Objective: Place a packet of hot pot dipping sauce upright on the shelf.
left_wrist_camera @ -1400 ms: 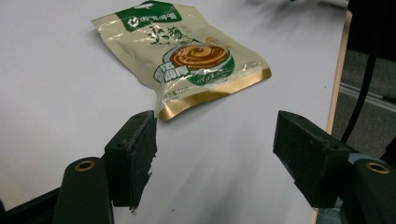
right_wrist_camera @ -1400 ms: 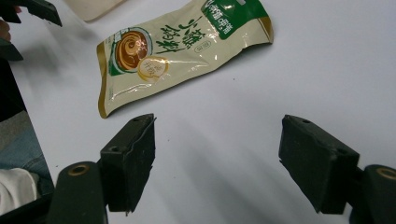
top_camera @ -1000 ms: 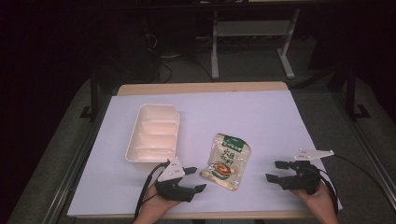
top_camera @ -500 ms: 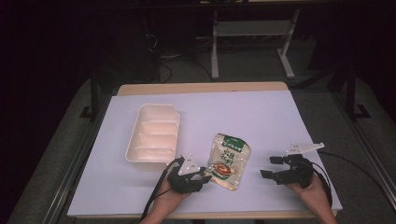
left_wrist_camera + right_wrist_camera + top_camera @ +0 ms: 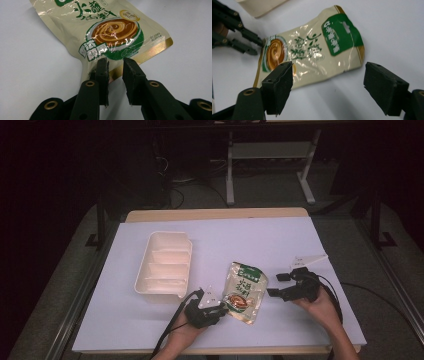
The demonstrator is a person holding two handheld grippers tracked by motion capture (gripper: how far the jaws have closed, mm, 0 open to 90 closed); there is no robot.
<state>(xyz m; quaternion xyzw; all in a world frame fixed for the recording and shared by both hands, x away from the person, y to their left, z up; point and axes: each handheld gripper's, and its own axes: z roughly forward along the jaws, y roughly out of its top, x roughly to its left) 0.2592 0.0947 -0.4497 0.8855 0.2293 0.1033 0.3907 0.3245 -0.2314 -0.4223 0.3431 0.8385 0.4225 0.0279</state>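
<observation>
Item: sauce packet [image 5: 244,292], flat on the white table [image 5: 260,240], just right of the empty tray [image 5: 164,265].

Left gripper [image 5: 216,309]: jaws have just been closing and now pinch the packet's near bottom corner, likely to lift or steady it.

Right gripper [image 5: 277,285]: jaws wide open, holding nothing, aimed at the packet's far edge, probably for a second grip.

White-covered table [image 5: 260,235], cream tray [image 5: 165,265], sauce pouch [image 5: 245,290]
</observation>
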